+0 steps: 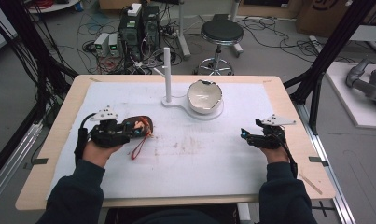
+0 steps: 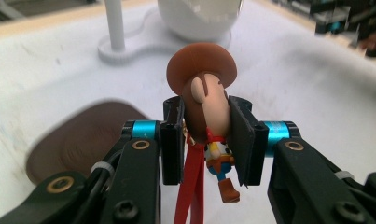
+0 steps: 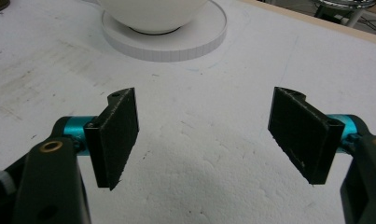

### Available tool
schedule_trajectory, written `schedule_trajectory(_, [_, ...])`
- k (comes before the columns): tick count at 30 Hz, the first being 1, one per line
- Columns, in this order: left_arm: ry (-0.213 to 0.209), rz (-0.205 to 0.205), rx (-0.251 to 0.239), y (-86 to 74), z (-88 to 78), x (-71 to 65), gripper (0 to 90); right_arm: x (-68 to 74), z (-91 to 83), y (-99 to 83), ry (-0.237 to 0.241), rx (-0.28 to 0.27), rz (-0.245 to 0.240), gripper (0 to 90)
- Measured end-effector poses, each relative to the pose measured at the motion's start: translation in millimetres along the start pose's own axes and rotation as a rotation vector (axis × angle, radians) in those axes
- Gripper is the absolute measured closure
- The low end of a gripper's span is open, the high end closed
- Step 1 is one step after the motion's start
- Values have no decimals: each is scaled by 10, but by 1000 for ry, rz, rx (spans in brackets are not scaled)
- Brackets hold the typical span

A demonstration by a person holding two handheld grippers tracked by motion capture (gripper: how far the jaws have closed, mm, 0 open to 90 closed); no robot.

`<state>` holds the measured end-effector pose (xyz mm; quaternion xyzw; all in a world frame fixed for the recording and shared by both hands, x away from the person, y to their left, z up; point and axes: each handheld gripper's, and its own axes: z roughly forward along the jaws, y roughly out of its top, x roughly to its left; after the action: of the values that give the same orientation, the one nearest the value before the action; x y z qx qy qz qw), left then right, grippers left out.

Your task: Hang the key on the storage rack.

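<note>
Toy cowboy (image 2: 206, 105) mid-frame, squeezed at the head by my left gripper (image 2: 206, 140) fingers | red strap (image 2: 191, 186) dangles | feels small, light, hard, maybe slippery; grip the body | right gripper (image 3: 206, 135) fingers wide open, empty, lower frame | white bowl (image 1: 204, 96) upper middle.

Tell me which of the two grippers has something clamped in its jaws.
The left gripper: its jaws are shut on a cowboy figurine with a brown hat and red strap. The right gripper is open, with nothing but white table cover between its jaws.
</note>
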<state>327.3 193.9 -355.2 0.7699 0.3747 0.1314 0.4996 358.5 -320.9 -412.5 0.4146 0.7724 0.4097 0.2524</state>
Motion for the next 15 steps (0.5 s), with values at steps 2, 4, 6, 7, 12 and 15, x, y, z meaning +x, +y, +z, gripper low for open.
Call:
schedule_trajectory(2, [1, 6, -29, 116, -19, 19, 672, -4, -1, 0, -3, -4, 0, 248])
schedule_trajectory(4, [4, 17, -60, 234, -32, 41, 672, -5, -4, 1, -2, -3, 2, 248])
schedule_trajectory(6, [8, 19, -92, 350, -37, 59, 673, -8, -6, 1, 0, -5, 0, 248])
schedule_trajectory(7, [7, 21, -108, 407, -38, 67, 673, -12, -6, 2, -2, -9, -1, 248])
schedule_trajectory(12, [7, 45, -165, 703, -11, 93, 674, -20, -8, -1, 0, -9, 4, 248])
schedule_trajectory(15, [8, 50, -185, 874, 28, 125, 674, -21, -4, -1, 1, -10, 0, 248])
